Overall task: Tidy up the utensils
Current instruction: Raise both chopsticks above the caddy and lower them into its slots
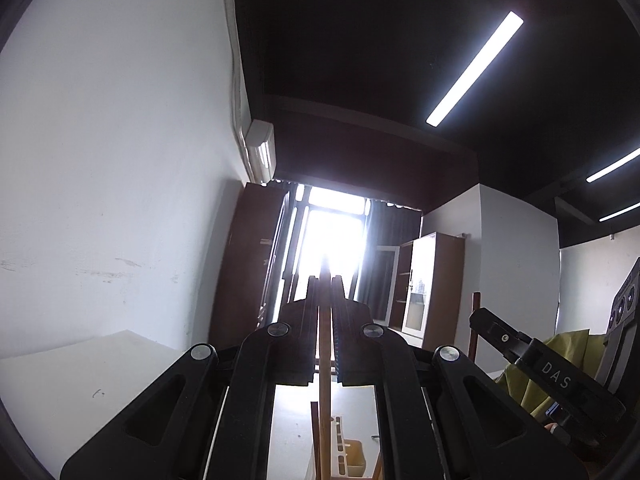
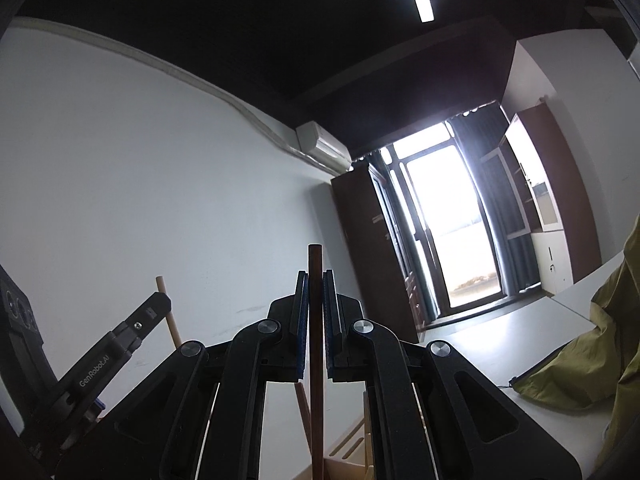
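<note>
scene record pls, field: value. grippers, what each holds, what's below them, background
left gripper: shut on light wooden stick, held between the pads, tip past the fingertips
right gripper: shut on dark wooden stick, upright between the blue pads
pointing: both tilted up toward the window and ceiling
below: slotted wooden holder on a white table, seen between the fingers
side: olive cloth on the table at right
background: white wall, air conditioner, brown cabinets
hidden: stick lower ends, type of utensil unclear
</note>
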`<action>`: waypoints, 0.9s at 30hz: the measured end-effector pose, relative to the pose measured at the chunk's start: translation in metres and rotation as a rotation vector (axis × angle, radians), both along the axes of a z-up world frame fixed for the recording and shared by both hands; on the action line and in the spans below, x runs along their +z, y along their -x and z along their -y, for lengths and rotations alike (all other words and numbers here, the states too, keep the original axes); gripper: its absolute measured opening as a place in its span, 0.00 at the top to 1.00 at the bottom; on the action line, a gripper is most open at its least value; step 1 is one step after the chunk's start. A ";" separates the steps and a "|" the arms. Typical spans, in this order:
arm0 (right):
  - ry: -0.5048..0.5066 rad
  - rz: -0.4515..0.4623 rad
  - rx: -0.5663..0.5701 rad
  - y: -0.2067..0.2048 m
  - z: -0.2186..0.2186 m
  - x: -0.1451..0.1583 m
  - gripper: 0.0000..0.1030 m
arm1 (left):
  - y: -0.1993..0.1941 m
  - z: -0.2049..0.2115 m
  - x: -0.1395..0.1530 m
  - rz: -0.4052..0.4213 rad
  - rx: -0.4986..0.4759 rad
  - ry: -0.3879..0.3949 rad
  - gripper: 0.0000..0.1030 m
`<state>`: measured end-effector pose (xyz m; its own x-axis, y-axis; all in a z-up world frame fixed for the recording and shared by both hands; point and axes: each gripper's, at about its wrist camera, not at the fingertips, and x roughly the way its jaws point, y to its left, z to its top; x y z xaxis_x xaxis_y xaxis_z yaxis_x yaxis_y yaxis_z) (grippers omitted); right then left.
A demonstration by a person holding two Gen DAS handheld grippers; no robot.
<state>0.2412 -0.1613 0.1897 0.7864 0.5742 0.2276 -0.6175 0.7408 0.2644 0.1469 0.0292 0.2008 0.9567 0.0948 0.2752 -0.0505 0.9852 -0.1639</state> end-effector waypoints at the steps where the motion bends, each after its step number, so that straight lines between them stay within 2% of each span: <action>1: -0.018 0.001 -0.004 -0.002 0.002 0.000 0.93 | 0.002 0.000 0.000 0.017 -0.002 0.008 0.94; 6: -0.092 0.039 -0.019 -0.006 0.013 0.002 0.93 | 0.013 -0.002 -0.002 0.110 0.013 0.047 0.94; 9: -0.135 0.076 -0.030 -0.008 0.019 0.002 0.93 | 0.011 -0.002 -0.001 0.130 0.006 0.058 0.94; 13: -0.140 0.136 -0.069 -0.009 0.014 0.002 0.93 | 0.002 0.002 -0.003 0.137 -0.003 0.052 0.94; 17: -0.116 0.155 -0.087 -0.018 0.008 -0.004 0.93 | -0.012 0.005 -0.010 0.113 -0.010 0.023 0.94; 27: -0.024 0.114 -0.070 -0.032 -0.004 -0.019 0.93 | -0.041 0.008 -0.026 -0.029 -0.049 -0.024 0.94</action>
